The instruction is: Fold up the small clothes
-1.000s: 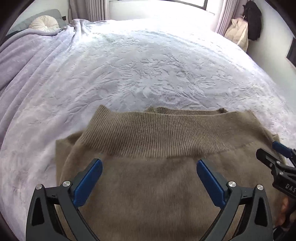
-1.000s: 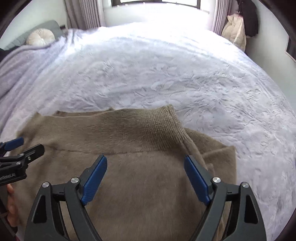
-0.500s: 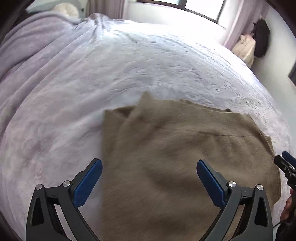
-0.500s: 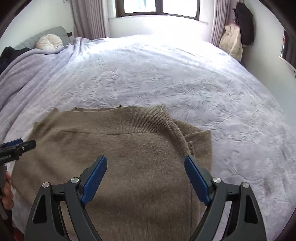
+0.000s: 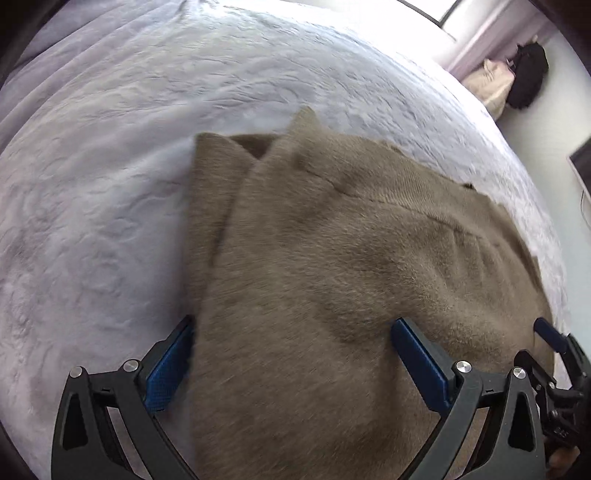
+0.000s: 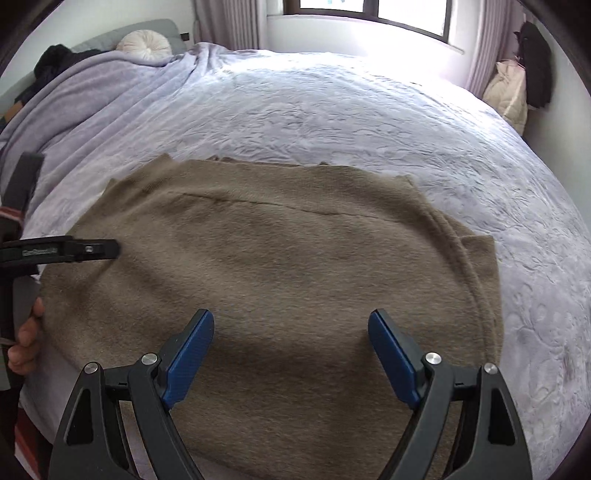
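While both tongs, left tongs [image 5: 291,339] and right tongs [image 6: 291,332], gape empty over the brown sweater [image 6: 280,273] on the bed [image 6: 369,110], only the right view shows the pillow [image 6: 144,44].

The folded tan knit sweater [image 5: 332,277] runs off the bottom edge in both views (its near hem unseen), and its nap blurs near the left wrist camera.

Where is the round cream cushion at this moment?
In the right wrist view, the round cream cushion sits at the far upper left, against the grey headboard beside the bunched lilac blanket.
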{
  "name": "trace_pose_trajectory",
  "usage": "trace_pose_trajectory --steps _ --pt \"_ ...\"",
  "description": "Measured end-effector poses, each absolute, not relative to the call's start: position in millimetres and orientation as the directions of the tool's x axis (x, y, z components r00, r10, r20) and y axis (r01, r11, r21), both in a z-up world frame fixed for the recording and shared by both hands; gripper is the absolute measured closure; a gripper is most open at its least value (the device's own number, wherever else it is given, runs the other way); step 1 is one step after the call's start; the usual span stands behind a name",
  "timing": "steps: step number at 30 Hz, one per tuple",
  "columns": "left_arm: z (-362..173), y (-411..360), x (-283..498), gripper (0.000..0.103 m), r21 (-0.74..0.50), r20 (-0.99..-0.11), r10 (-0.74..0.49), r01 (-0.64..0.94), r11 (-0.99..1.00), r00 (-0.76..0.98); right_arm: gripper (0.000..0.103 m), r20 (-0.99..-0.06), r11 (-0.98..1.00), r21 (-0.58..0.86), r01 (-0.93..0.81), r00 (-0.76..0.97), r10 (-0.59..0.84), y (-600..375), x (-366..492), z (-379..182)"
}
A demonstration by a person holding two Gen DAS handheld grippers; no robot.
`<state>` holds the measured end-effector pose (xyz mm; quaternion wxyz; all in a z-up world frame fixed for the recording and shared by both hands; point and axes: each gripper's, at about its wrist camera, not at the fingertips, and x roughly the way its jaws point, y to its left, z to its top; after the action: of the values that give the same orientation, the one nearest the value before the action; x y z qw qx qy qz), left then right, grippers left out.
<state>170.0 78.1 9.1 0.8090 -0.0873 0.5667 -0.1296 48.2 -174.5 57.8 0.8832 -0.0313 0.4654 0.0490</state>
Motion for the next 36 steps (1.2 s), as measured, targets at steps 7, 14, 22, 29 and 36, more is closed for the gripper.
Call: trace_pose_trajectory --steps 7,14,22,29,36 --pt "29.7 68.3 167.1 0.08 -0.28 -0.88 -0.326 0.176 0.944 0.346 0.015 -0.824 0.99 -0.012 -0.142 0.562 0.071 -165.2 59.6 57.0" --pt "45.8 57.0 167.7 0.086 -0.237 -0.897 -0.278 0.158 0.959 0.344 0.012 -0.865 0.979 -0.129 -0.16 0.5 -0.033 -138.9 100.2 22.8" --pt "70.0 42.0 163.8 0.087 -0.178 -0.903 -0.232 0.175 0.968 0.363 0.001 -0.869 0.99 -0.111 -0.089 0.492 -0.053 -143.6 129.4 14.1" --pt "90.2 28.9 160.2 0.087 -0.174 -0.898 -0.235 0.191 0.966 0.372 0.0 -0.9 0.996 -0.082 -0.033 0.432 -0.06 -143.2 168.5 19.4" --pt "109.5 -2.5 155.0 0.087 -0.143 -0.899 -0.23 0.247 0.959 0.373 0.001 -0.867 0.986 -0.106 -0.128 0.497 -0.029 -153.1 77.1 25.4"
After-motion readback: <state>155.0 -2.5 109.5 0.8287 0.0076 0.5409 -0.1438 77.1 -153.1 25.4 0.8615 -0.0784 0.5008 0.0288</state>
